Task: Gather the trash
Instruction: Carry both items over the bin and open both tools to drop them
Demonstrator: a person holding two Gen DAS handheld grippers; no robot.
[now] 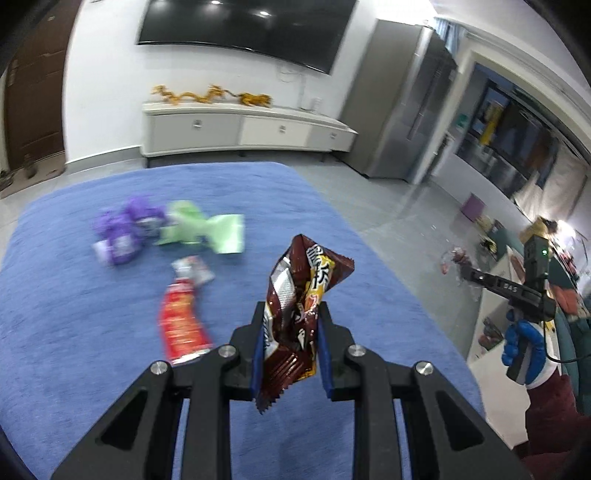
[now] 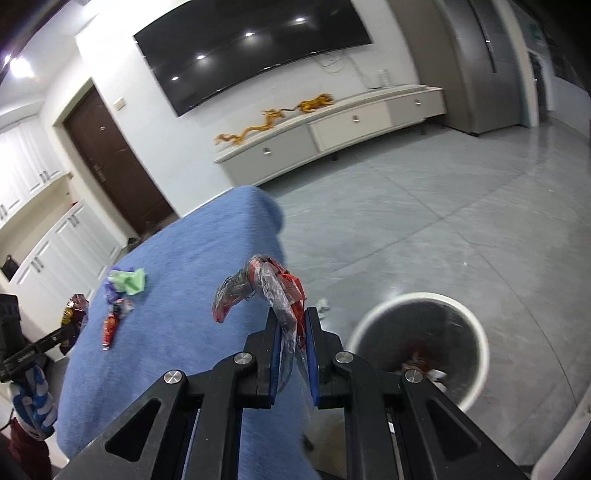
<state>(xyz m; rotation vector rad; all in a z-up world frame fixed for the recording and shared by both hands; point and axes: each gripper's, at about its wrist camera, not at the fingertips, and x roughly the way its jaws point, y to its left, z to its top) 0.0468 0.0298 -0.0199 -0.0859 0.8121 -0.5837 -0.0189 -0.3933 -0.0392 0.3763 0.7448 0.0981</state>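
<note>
My left gripper [image 1: 290,314] is shut on a brown snack wrapper [image 1: 301,295] and holds it above the blue-covered table [image 1: 74,350]. On the table lie a red wrapper [image 1: 181,321], a small silver wrapper [image 1: 194,271], a green wrapper [image 1: 203,229] and purple wrappers [image 1: 123,232]. My right gripper [image 2: 291,314] is shut on a clear and red plastic wrapper [image 2: 266,288], held over the table's right edge [image 2: 280,229]. A white round trash bin [image 2: 419,343] stands on the floor to its right, with some trash inside.
A small white scrap [image 2: 322,304] lies on the grey tiled floor [image 2: 443,221] near the bin. A white TV cabinet [image 1: 243,129] and a wall TV [image 1: 243,26] stand beyond the table. The right gripper also shows in the left wrist view [image 1: 461,264], off the table.
</note>
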